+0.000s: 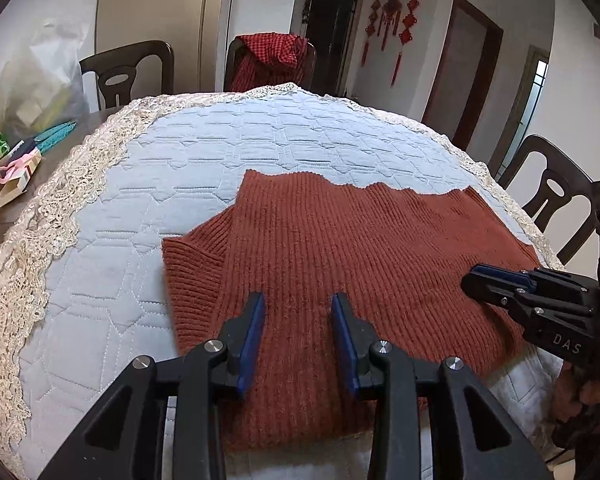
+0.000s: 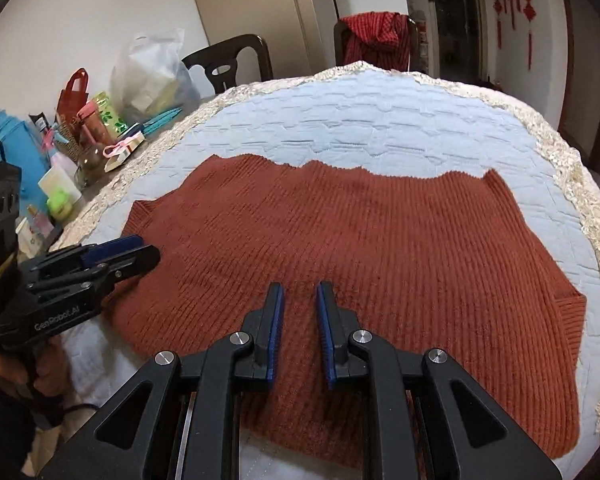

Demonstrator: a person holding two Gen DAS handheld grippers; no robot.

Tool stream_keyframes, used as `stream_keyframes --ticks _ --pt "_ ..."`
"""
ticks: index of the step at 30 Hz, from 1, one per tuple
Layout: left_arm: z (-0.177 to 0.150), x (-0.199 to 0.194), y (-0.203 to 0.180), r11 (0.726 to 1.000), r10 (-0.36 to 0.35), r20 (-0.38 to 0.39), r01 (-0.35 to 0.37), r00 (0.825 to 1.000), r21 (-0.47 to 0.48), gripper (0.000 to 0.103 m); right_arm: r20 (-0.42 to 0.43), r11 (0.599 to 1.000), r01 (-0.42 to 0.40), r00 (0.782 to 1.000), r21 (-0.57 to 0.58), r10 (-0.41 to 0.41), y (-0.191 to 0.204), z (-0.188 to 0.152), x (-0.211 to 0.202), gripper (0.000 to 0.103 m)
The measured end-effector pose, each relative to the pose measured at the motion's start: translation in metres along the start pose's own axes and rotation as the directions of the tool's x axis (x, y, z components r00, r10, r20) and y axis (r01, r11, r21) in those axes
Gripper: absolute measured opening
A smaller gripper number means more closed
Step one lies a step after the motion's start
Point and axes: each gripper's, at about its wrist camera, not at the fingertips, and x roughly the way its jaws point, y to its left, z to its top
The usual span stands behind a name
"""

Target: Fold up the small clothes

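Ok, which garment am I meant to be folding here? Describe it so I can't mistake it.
Start at the dining table covered by the pale blue quilted cloth with a lace border. Spread flat on the near half of that cloth lies the rust-brown ribbed knit sweater, both grippers poised over it. It is the only garment on the table; the red checked cloth hangs over a chair beyond the far edge.

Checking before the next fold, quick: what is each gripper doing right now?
Left gripper: open, holding nothing, above the sweater.
Right gripper: open, narrow gap, holding nothing, above the sweater.
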Motion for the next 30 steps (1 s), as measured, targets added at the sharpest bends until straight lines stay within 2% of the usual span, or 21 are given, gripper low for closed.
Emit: stream_keyframes --ticks 6,18,26,30 --pt "-0.001 0.001 0.002 1.0 -0.011 -0.002 0.011 1.0 -0.002 0.037 0.016 1.0 -0.018 1.0 -0.023 0.019 0.008 0.004 -0.008 0.017" --pt "-0.002 0.002 -0.001 1.0 -0.007 -0.004 0.007 1.0 -0.004 0.041 -0.014 1.0 -0.006 1.0 -0.01 0.006 0.008 0.021 0.018 0.017" --pt "-0.002 0.002 -0.002 1.0 -0.013 -0.005 0.013 1.0 0.001 0.045 -0.005 0.998 -0.028 1.0 -0.063 0.027 0.022 -0.006 -0.002 0.017" --pt "0.0 0.0 -0.001 1.0 -0.014 -0.003 0.014 1.0 -0.007 0.045 -0.004 0.998 -0.033 0.999 -0.049 0.032 0.022 -0.009 -0.008 0.017"
